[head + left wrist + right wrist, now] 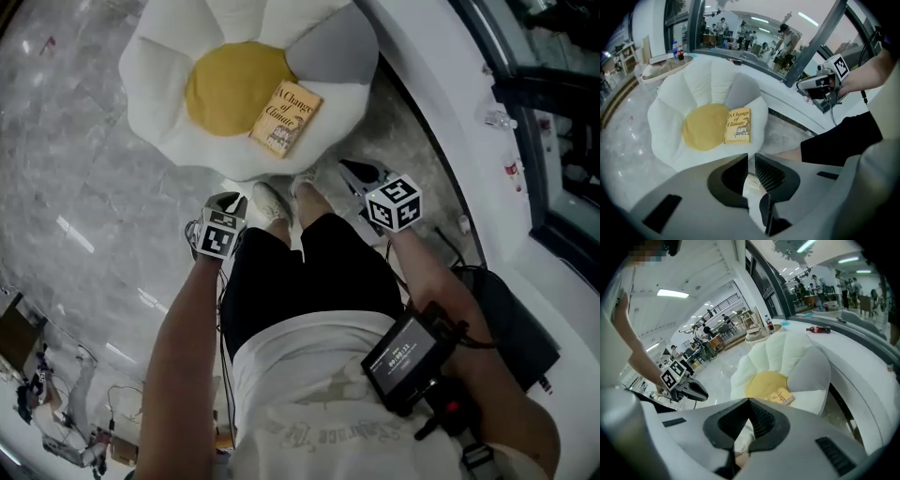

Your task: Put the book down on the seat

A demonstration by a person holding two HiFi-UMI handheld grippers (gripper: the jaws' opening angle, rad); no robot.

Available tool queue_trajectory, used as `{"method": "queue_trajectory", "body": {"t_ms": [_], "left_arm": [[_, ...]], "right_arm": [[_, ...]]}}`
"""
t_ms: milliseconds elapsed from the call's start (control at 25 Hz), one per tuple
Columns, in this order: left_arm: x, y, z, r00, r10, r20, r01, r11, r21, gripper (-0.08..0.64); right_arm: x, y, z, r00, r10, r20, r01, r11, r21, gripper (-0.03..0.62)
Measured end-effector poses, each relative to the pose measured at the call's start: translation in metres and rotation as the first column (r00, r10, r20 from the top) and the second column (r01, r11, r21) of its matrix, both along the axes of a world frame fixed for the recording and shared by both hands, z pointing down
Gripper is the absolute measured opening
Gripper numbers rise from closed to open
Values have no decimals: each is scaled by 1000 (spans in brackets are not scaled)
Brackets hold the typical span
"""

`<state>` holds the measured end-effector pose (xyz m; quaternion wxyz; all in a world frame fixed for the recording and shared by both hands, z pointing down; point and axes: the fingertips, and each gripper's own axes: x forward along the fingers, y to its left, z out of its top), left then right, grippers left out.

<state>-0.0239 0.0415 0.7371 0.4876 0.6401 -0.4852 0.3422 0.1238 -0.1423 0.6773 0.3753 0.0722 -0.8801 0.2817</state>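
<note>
- We see the book (286, 117) lying flat on the flower-shaped seat (164, 70), cover up, and we can read "A Change of Climate" on it.
- One corner laps over the edge of the yellow centre (225, 89). The rest lies on a white petal, just beside the grey petal (333, 52).
- Nothing touches the book: both tools are well apart from it, by the person's white shoes (270, 202) at the seat's front edge.
- On the left tool (749, 157) we find the jaws almost pressed together, only a thin slit between them and nothing in it.
- The right tool (749, 401) has its jaws pressed together at the tips, empty.
- The seat stands on a grey marbled floor (75, 187), beside a curved white ledge (441, 103).
</note>
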Motion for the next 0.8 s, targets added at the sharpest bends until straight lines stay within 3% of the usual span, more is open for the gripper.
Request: {"method": "queue_trajectory", "body": {"t_ms": [200,480,640,800], "left_arm": [[-7,23,-42,998,-64,6,64,998,28,21],[-15,15,-95,989,-145,-11,145,981,130,12],[-15,3,-134,980,-193,-44,197,953,232,12],[-12,-7,-176,970,-225,-92,243,915,323,12]], "right_arm": [[-6,19,-42,998,-67,16,66,996,54,12],[-25,20,-98,995,-55,79,46,993,106,12],[-31,26,-130,989,-67,130,51,992,117,12],[-38,28,-174,967,-37,251,16,996,83,12]]}}
